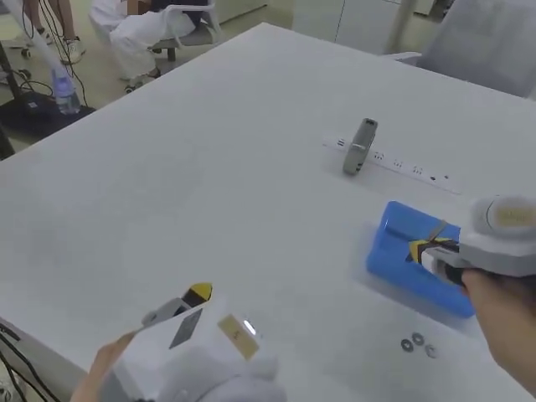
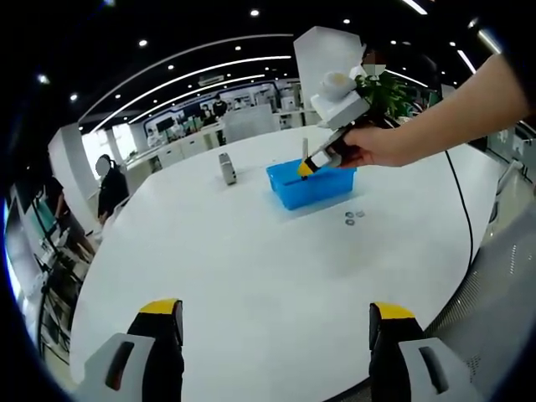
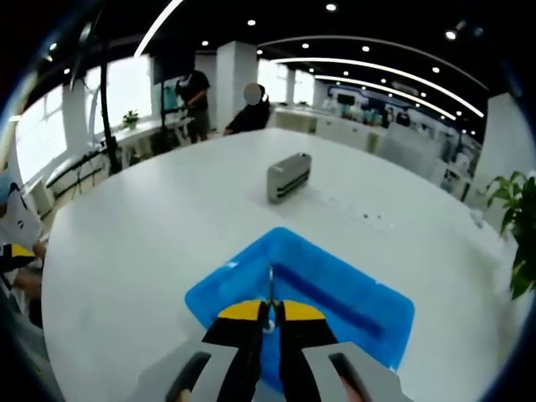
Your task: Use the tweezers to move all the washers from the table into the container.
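Note:
The blue container (image 1: 400,272) sits on the white table at the right. My right gripper (image 1: 423,249) hovers over it, shut on thin metal tweezers (image 3: 270,293) whose tips point down into the container (image 3: 343,306). I cannot tell whether the tweezers hold a washer. Three small washers (image 1: 418,342) lie on the table just in front of the container. At the table's near left edge my left gripper (image 1: 177,303) is open, its jaws wide apart with nothing between them. The left gripper view shows the container (image 2: 311,186), the washers (image 2: 354,217) and the right gripper (image 2: 322,155) far ahead.
A white power strip (image 1: 402,164) with a grey block (image 1: 360,145) standing on it lies behind the container. A water bottle (image 1: 64,90) and a chair stand beyond the far left edge. People stand far off in the room.

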Available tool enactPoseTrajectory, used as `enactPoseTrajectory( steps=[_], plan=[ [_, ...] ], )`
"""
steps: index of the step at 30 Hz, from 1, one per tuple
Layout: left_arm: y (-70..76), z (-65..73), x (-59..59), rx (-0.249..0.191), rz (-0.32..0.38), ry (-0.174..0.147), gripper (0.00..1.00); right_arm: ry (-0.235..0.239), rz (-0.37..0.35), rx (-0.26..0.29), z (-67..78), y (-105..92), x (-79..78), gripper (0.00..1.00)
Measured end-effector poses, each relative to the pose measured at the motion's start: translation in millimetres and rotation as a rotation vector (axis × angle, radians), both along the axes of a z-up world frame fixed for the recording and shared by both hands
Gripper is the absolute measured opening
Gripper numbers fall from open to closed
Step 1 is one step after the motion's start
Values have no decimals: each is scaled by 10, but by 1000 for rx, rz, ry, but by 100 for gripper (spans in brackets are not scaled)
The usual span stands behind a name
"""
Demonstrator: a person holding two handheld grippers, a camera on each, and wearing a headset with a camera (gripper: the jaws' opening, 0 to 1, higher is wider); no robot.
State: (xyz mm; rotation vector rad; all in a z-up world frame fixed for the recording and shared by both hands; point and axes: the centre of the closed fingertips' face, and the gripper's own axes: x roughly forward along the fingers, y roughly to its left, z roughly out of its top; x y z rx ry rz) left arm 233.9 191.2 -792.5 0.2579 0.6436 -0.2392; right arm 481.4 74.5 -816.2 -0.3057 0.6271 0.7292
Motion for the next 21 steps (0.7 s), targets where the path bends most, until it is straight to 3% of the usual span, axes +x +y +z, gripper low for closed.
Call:
enactPoseTrajectory(
  steps=[6, 14, 21],
  plan=[
    [16, -6, 0, 4, 7, 3, 94, 39, -31, 60, 29, -6, 18, 4],
    [14, -8, 1, 7, 5, 3, 94, 9, -12, 74, 221, -33, -28, 3],
    [13, -6, 2, 7, 5, 2, 94, -58, 30, 100, 577, -59, -207, 3]
  ],
)
